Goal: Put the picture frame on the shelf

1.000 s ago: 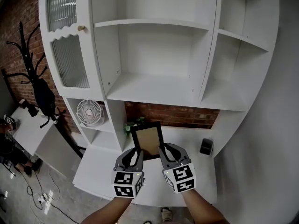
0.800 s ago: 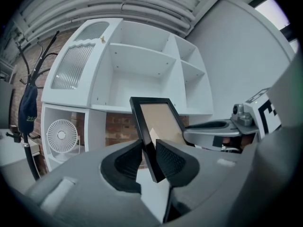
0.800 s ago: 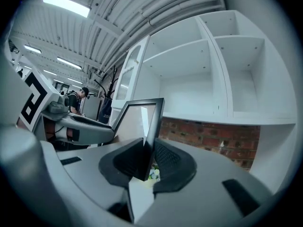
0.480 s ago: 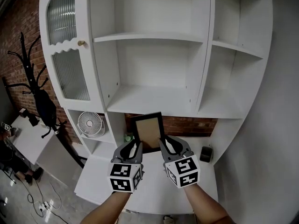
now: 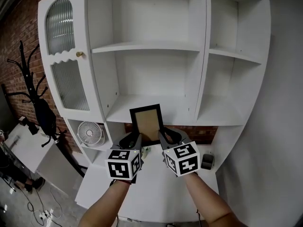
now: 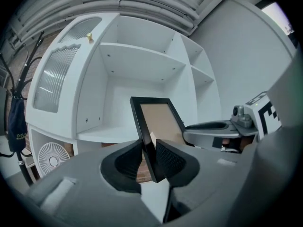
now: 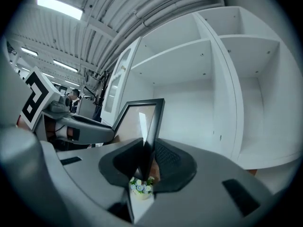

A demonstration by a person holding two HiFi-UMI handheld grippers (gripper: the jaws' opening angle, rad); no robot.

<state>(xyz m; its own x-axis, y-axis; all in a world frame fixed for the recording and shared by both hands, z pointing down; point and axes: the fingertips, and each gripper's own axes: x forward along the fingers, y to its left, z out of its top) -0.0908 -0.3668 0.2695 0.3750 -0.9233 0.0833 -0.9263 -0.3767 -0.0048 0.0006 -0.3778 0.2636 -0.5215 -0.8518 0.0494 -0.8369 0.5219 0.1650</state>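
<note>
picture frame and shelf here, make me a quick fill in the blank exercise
The black rectangular picture frame is held by ___ of the two grippers. The left gripper is shut on its ___ edge, the right gripper on the other. A small round white ___ sits in the white shelf unit, under the ribbed door.
Missing: both; left; fan.

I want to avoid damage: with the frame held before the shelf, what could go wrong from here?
1. The left gripper and right gripper pinch the picture frame only at its lower side edges, so it may tip or slip.
2. Its bottom seems lower than the front lip of the shelf and could strike it.
</note>
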